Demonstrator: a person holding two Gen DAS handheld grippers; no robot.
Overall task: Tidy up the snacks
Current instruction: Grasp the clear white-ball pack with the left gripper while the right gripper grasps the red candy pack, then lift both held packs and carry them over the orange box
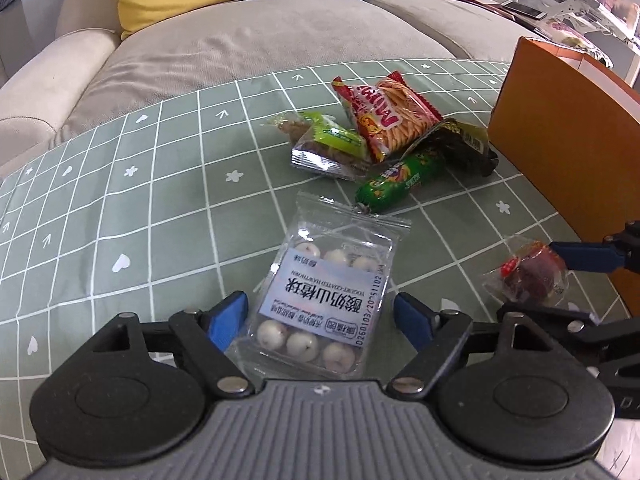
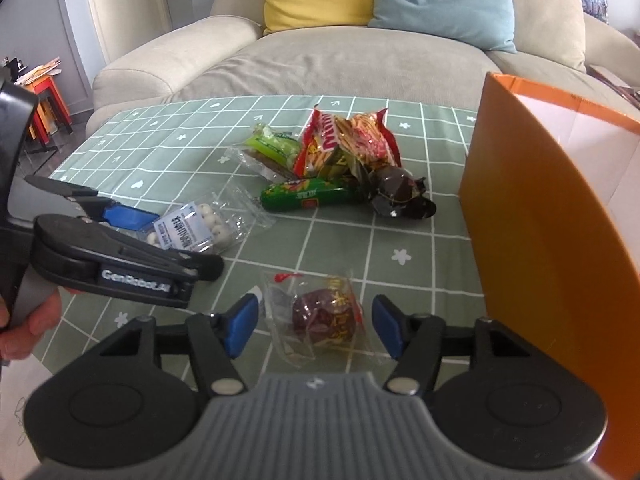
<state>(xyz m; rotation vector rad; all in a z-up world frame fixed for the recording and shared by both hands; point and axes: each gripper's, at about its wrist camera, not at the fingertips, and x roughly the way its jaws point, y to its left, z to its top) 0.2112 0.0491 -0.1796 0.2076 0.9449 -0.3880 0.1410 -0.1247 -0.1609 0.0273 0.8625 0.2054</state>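
**Desk:** What's on the left?

**Photographer:** The left hand-held gripper (image 1: 320, 320) is spread wide over a clear packet of white yogurt-coated hawthorn balls (image 1: 326, 300), which lies flat on the green checked worktop (image 1: 160, 208) between its blue fingers (image 1: 228, 320), neither pad touching. I'd judge it light, crinkly and slippery; best pinched across the printed middle.

**Desk:** And ahead of it?

**Photographer:** A heap just beyond: green-wrapped bar (image 1: 328, 148), red noodle-snack bag (image 1: 386, 114), green sausage tube (image 1: 400, 180), dark foil pack (image 1: 460, 144).

**Desk:** The right?

**Photographer:** The right hand-held gripper (image 2: 314, 326) is also open, straddling a small clear wrapper holding something dark red (image 2: 320, 316), possibly a dried fruit; glare hides the label. Soft film, firm lump: take the lump itself. An orange box (image 2: 540, 220) stands right of that gripper, open-topped.
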